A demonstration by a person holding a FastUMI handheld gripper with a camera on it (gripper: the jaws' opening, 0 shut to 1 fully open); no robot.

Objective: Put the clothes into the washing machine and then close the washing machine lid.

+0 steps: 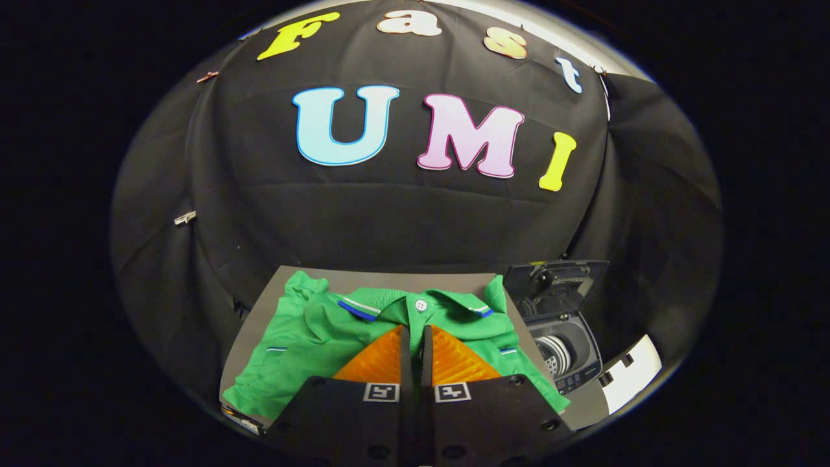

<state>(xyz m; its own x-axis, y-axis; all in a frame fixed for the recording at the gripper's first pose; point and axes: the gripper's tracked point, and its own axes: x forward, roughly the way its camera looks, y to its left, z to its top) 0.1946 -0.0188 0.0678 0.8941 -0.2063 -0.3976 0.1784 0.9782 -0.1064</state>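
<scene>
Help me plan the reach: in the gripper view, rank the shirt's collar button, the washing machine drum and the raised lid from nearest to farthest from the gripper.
Gripper fingers nearly together, over the shirt.
1. Collar button: just ahead of the fingertips.
2. Washing machine drum: off to the right.
3. Raised lid: behind the drum.

Dim booth, even light, sharp centre, heavy fisheye bend twd edges (no glare).

The green polo shirt [305, 334] is soft knitted cloth, matt and rumpled, with a small glossy button at its collar. It lies on a smooth, dull grey surface [382, 275]. At the surface's right edge the washing machine [563, 337] is glossy hard plastic, its drum ribbed and shiny. The gripper [415, 337] fingers, nearly together, have ridged pads.
</scene>
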